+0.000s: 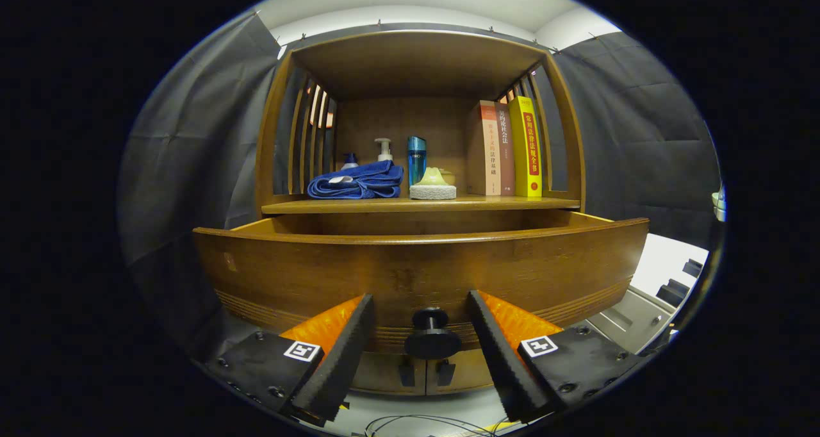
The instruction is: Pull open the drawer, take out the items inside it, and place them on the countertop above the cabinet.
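Facing the wooden cabinet [419, 136] head-on, the gripper [419, 325] was held with its fingers spread wide on either side of the drawer's dark round knob [431, 334], neither finger touching it, so nothing was gripped. The drawer [419, 270] was seen pulled out toward the fingers, its front panel standing well forward of the countertop [419, 204] edge. The drawer's inside was hidden behind that panel, so what lay within could not be told. On the countertop, toward its left edge, a folded blue towel [355, 182] was set, with a pump bottle [384, 149] and a blue bottle [416, 159] behind it, a green sponge on a white pad [433, 185] near the middle, and three upright books [506, 148] at the right edge. The opening step was judged to be done or nearly so. The next move was judged to call for the gripper to be lifted clear of the knob, raised over the front panel and tipped down into the drawer, so that the items could be found and taken.
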A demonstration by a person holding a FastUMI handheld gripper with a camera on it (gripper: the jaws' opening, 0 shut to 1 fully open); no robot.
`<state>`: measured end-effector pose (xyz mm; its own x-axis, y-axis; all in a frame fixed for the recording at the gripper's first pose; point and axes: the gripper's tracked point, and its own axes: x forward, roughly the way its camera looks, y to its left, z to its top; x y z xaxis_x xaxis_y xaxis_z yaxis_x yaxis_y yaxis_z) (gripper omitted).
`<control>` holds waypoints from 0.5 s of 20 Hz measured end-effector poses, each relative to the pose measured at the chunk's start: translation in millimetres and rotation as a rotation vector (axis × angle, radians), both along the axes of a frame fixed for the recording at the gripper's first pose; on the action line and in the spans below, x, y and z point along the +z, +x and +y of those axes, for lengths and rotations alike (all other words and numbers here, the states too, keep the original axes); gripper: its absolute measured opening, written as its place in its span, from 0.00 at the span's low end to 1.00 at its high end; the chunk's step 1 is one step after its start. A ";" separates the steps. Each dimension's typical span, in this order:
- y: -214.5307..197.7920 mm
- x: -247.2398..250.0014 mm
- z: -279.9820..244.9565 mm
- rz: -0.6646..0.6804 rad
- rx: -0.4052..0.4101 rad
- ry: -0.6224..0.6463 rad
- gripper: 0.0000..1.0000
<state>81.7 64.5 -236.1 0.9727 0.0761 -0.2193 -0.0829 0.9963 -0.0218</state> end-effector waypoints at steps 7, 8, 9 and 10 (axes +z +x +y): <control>25.8 -31.1 6.1 0.085 -0.009 0.008 0.99; 27.0 -32.0 5.5 0.082 -0.014 0.028 0.99; 28.6 -32.9 4.9 0.084 -0.015 0.037 0.98; 31.1 -34.0 5.5 0.083 -0.014 0.038 0.98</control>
<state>112.8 70.1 -270.1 0.9523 0.0721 -0.2965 -0.0686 0.9974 0.0222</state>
